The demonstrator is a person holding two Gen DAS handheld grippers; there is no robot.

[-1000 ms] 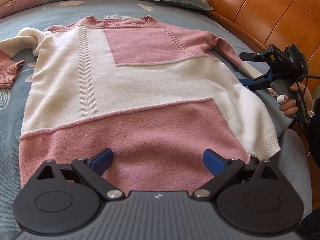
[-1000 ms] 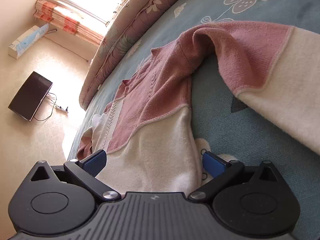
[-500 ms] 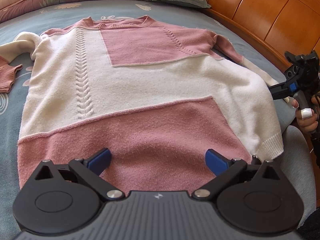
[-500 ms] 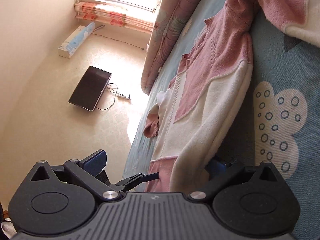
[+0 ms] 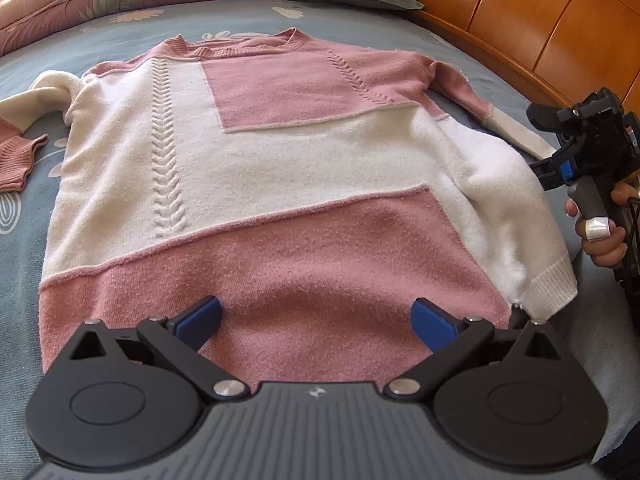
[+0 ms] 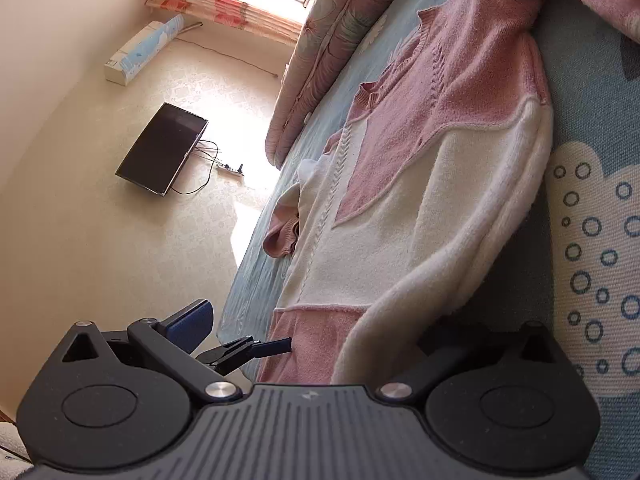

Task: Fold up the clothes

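Sweater laid flat on the bed; both claws at its lower end.

The left claw (image 5: 316, 316) is wide open and holds nothing; the pink hem of the sweater (image 5: 256, 168) lies directly ahead of it and between its blue fingers (image 5: 198, 316). The right claw (image 5: 554, 170), held by a hand (image 5: 600, 232), sits at the sweater's cream side edge, below the sleeve (image 5: 516, 132). In the right wrist view, that cream edge rises between its spread jaws, covering one finger; whether anything is gripped cannot be told. The bed (image 5: 24, 240) carries a blue patterned cover.
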